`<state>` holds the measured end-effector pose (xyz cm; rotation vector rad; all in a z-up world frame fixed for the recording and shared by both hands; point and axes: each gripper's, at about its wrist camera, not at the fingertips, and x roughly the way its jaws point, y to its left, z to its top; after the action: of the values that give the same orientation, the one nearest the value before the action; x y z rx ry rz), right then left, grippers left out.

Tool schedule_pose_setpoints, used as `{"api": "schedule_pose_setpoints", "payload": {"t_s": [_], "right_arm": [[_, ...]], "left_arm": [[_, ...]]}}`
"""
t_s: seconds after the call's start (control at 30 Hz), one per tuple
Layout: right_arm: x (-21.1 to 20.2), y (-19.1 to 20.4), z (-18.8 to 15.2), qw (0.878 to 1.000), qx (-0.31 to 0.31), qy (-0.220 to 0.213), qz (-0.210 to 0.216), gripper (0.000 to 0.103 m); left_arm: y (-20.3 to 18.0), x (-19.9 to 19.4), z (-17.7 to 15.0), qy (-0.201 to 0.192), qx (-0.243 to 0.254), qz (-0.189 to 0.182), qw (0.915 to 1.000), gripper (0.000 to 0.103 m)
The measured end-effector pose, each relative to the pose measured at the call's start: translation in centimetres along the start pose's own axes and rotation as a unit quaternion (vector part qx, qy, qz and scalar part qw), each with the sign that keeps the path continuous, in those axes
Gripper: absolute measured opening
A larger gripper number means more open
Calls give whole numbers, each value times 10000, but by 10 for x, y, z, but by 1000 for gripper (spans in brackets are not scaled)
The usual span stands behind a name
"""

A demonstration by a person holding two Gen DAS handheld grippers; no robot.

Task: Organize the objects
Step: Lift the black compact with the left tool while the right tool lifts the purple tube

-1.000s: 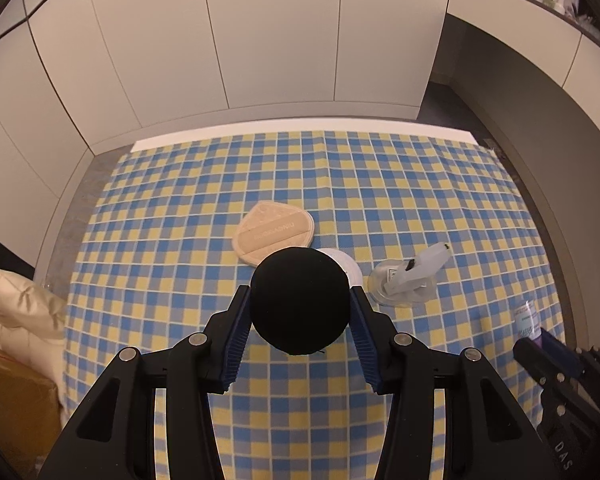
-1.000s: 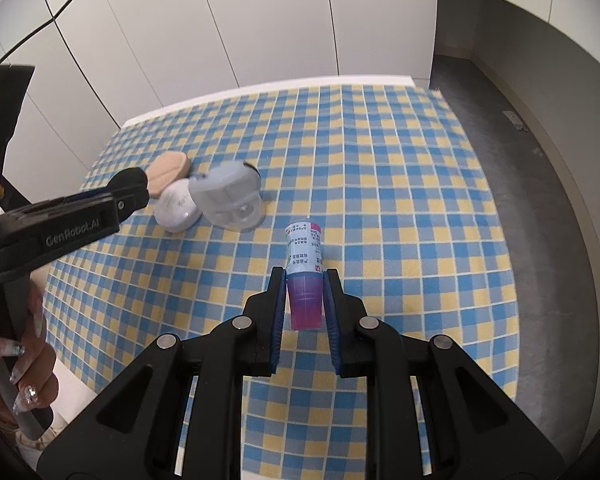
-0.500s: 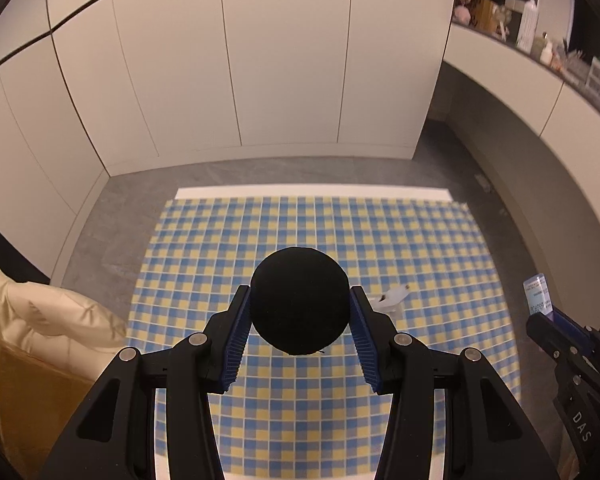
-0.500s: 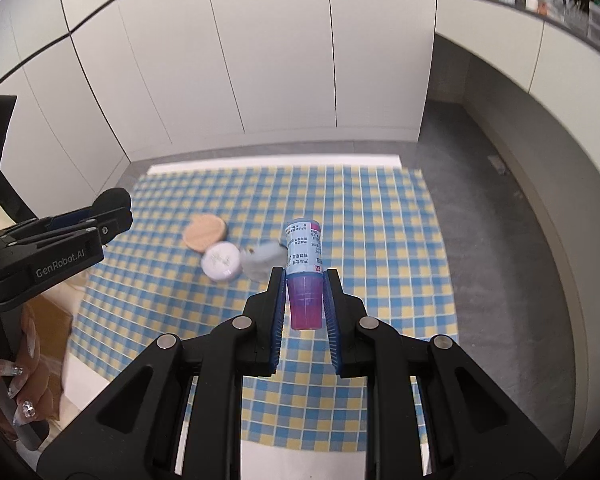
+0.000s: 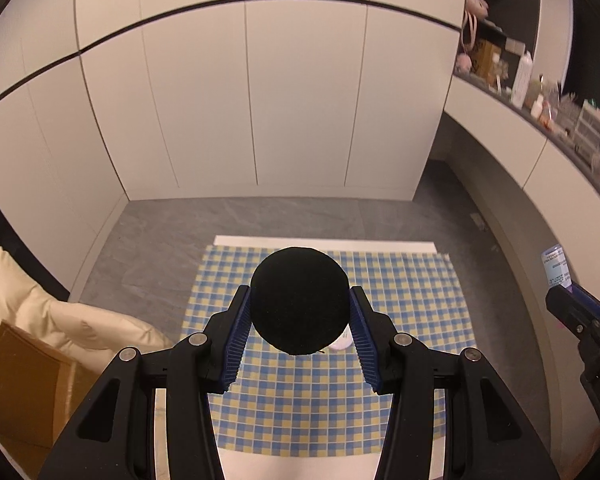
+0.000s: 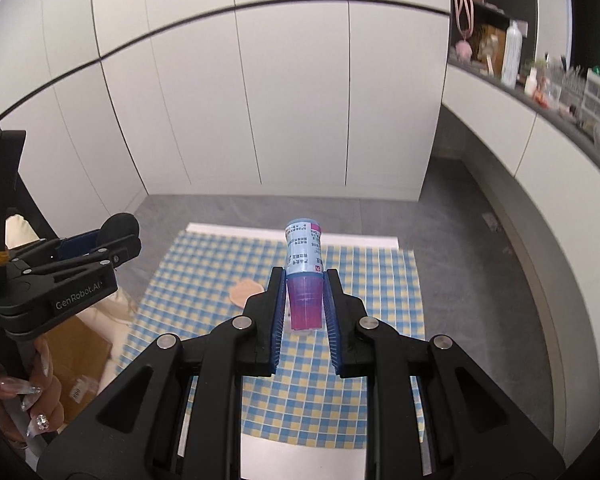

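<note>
My left gripper [image 5: 300, 312] is shut on a round black sponge puff [image 5: 299, 299], held high above the checkered tablecloth [image 5: 400, 360]. My right gripper [image 6: 303, 298] is shut on a small purple bottle with a blue cap and printed label [image 6: 304, 276]. In the right wrist view the left gripper [image 6: 116, 236] shows from the side with the black puff [image 6: 120, 222] in it. The purple bottle [image 5: 556, 266] also shows at the right edge of the left wrist view. Far below on the cloth lies a beige puff [image 6: 246, 290]. A pale object [image 5: 340, 344] peeks from behind the black puff.
A cream cushion [image 5: 32, 300] and a brown cardboard box [image 5: 24, 392] lie left of the table. White cabinet doors [image 5: 300, 100] stand behind it. A cluttered shelf [image 6: 540, 72] runs along the right wall. A hand with long nails [image 6: 28, 392] holds the left gripper's handle.
Both grippers have risen high above the table with their objects still gripped. The tablecloth and the things on it now look much smaller and lower in both views.
</note>
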<state>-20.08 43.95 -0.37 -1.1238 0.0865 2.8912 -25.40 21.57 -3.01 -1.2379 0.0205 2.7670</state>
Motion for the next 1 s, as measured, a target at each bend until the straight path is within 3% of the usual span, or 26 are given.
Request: {"api": "schedule_pose_setpoints", "payload": {"t_s": [0.57, 1.0], "right_arm": [[-127, 38, 57, 9986, -204, -473, -80, 19], [-185, 49, 58, 9977, -237, -625, -131, 19]], "left_arm": [[5, -140, 29, -608, 116, 207, 9979, 48], [3, -200, 21, -769, 136, 175, 9968, 48]]}}
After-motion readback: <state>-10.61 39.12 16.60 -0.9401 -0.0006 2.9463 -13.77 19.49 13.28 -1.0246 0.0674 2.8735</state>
